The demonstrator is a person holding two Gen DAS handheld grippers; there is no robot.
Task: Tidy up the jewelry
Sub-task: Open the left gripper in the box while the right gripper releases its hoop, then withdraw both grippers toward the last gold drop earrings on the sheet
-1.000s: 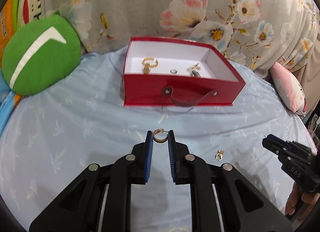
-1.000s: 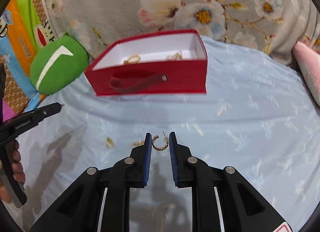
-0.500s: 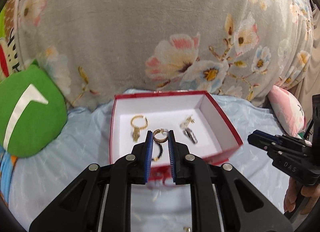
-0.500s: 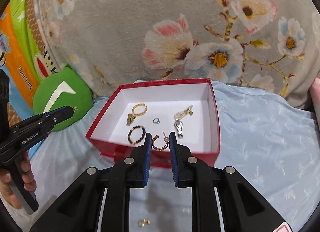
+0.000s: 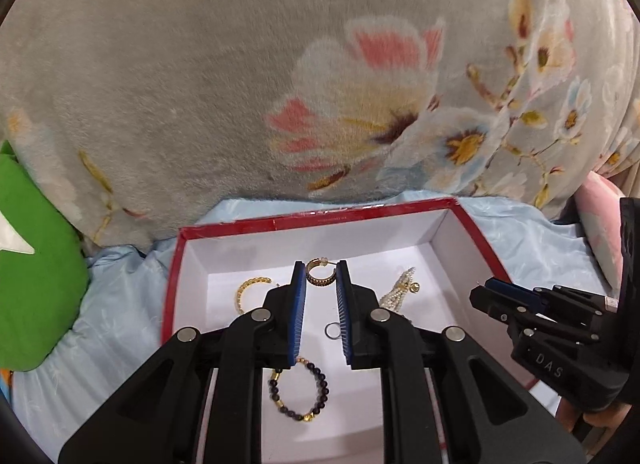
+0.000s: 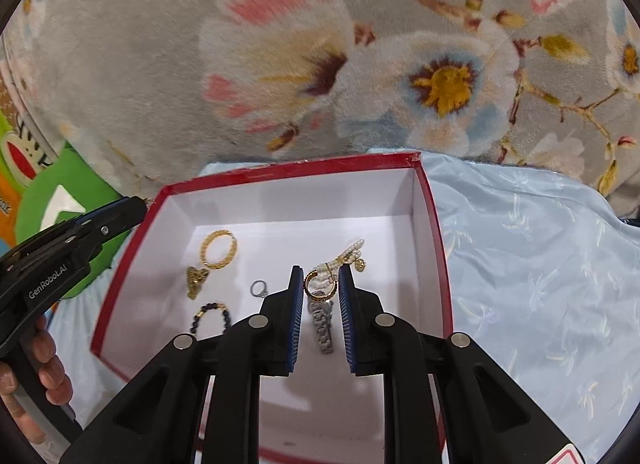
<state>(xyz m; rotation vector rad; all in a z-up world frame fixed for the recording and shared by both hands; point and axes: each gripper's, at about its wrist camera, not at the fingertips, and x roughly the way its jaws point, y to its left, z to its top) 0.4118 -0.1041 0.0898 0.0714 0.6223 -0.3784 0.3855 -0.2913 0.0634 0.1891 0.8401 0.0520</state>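
Both over the red white-lined cardboard box [image 6: 434,264]: left gripper [image 5: 321,278] pinches a gold hoop earring [image 5: 320,276], right gripper [image 6: 319,284] pinches another gold hoop [image 6: 320,284]. Bracelets, ring already inside; both drops left.

Both views are evenly and softly lit; faint shadows are cast inside the box [image 6: 280,220]. Edges are bent by fisheye, corners blacked out, the blanket [image 5: 200,84] slightly blurred.

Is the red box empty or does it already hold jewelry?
Not empty. The red box holds a gold ring, a beaded bracelet, a small silver ring and a pearl piece on its white floor.
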